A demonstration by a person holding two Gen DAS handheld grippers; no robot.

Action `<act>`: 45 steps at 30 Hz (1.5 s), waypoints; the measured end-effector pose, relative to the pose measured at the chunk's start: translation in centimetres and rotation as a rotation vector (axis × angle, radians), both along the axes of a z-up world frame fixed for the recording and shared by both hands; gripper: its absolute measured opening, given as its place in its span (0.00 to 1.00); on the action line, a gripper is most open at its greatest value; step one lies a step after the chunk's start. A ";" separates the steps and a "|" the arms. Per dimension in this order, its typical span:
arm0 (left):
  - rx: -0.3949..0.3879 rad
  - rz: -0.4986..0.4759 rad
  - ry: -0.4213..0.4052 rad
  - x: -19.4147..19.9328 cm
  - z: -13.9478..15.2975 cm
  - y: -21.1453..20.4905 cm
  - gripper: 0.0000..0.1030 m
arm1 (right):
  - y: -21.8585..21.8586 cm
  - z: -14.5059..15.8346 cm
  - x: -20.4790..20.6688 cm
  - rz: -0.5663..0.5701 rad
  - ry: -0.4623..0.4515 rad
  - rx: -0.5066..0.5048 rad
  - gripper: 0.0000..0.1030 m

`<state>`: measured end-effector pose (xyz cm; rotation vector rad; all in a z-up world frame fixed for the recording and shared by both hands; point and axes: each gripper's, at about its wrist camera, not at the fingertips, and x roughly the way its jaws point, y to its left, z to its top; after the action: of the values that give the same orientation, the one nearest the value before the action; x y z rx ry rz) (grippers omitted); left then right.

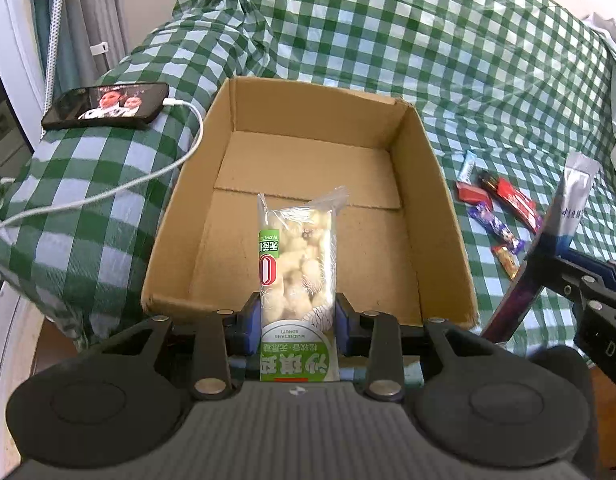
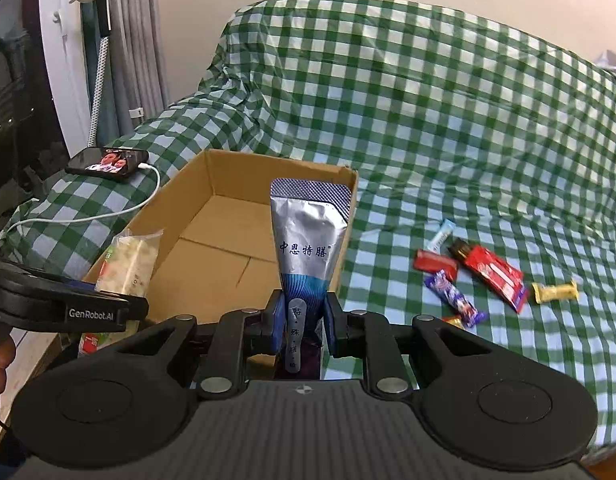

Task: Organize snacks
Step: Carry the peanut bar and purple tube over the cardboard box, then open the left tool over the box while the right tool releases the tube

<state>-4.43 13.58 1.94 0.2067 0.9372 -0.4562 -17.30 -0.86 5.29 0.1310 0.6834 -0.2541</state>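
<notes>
Right wrist: checked cloth under cardboard box.

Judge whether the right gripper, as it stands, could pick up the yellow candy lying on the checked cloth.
Probably not yet: the right gripper is shut on the silver pouch, so its jaws are occupied, though the yellow candy lies unobstructed.

A green-and-white checked cloth covers the bed surface, creased and bunched toward the rear. A black phone lies on the cloth at left, screen lit. A white charging cable is plugged into it and trails off leftward. Grey curtains hang behind.
</notes>
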 end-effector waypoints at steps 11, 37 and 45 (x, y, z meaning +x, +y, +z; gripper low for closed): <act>0.017 0.021 0.042 4.8 -2.2 -0.9 0.39 | -0.5 -0.6 5.8 0.041 0.011 0.013 0.21; 0.093 0.085 0.008 6.2 -3.4 0.4 1.00 | -0.5 -4.6 9.0 0.026 0.150 0.060 0.83; 0.117 0.073 -0.015 -0.6 -1.9 2.1 1.00 | 2.1 -3.4 2.3 0.033 0.150 0.032 0.95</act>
<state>-5.04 15.72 0.06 0.2807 0.9546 -0.3328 -15.04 1.20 1.88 0.1324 0.8383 -0.2229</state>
